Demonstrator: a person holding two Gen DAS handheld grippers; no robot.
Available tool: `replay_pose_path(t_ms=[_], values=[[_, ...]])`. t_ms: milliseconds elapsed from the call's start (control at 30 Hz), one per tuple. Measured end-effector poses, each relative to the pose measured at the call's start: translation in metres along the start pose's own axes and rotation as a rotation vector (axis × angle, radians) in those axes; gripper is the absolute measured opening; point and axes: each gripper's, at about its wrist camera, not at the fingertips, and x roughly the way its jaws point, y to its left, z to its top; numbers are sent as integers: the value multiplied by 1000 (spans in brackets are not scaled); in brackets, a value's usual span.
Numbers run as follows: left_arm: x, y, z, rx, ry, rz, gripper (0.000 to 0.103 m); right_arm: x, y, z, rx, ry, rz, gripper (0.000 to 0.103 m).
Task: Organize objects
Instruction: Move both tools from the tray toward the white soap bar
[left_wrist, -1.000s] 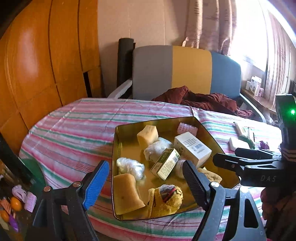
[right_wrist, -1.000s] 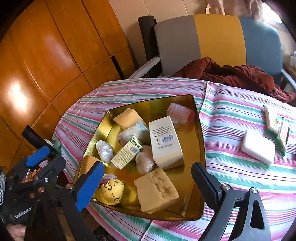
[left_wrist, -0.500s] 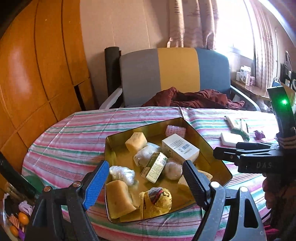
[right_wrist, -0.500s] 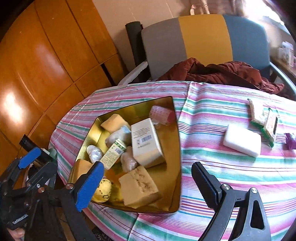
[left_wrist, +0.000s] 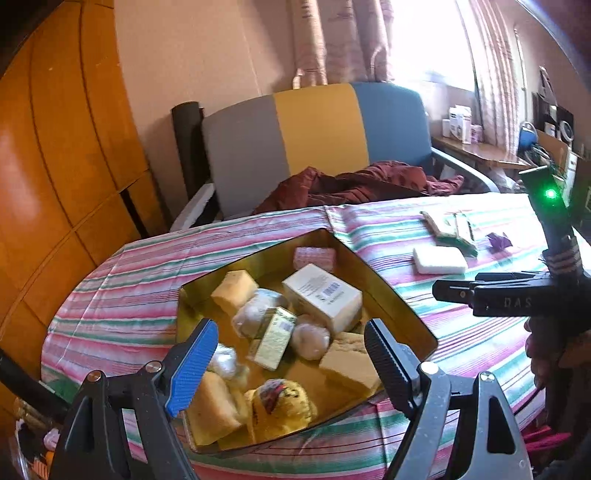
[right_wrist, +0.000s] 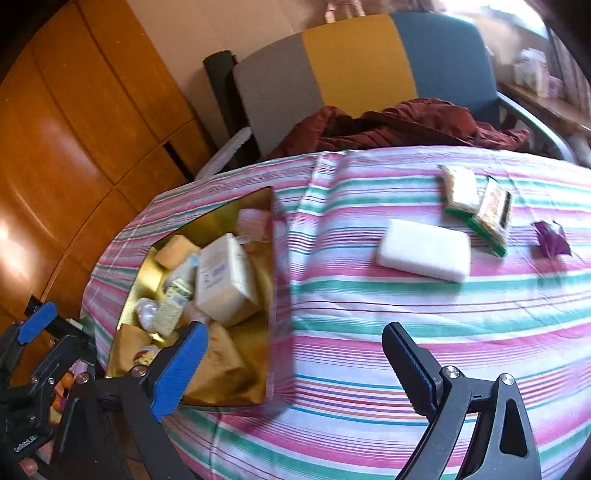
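Note:
A gold tray (left_wrist: 399, 295) on the striped table holds several items: a white box (left_wrist: 321, 295), a small green-and-cream box (left_wrist: 273, 338), yellow sponges, wrapped balls and a pink roll (left_wrist: 314, 256). The tray also shows in the right wrist view (right_wrist: 140, 273). On the cloth to the right lie a white sponge (right_wrist: 424, 249), two green-backed scouring pads (right_wrist: 476, 201) and a purple wrapper (right_wrist: 550, 238). My left gripper (left_wrist: 291, 365) is open and empty over the tray's near edge. My right gripper (right_wrist: 295, 369) is open and empty above the cloth, right of the tray.
A grey, yellow and blue chair (left_wrist: 314, 133) with a dark red cloth (left_wrist: 369, 181) stands behind the table. Wooden panels (left_wrist: 55, 166) are on the left. A shelf with boxes (left_wrist: 461, 127) is at the window on the right.
Both grippers have swung to the right. The right wrist view now takes in the white sponge, pads and purple wrapper, with the tray shifted to its left. Jaws stay open.

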Motion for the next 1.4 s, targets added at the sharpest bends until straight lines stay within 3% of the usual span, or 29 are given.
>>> replay_pose_path(t_ms=[333, 567, 833, 1133, 1400], values=[[20, -33, 17, 22, 37, -188, 82, -17, -78, 0, 143, -2, -127, 96], [36, -63, 30, 83, 56, -253, 82, -29, -120, -2, 221, -6, -190, 96], [67, -101, 64, 158, 108, -342, 82, -38, -142, 2, 218, 15, -238, 97], [125, -164, 89, 406, 203, -394, 82, -46, -167, 11, 185, 57, -268, 98], [179, -204, 95, 611, 283, -441, 86, -42, -184, 9, 219, 66, -234, 98]])
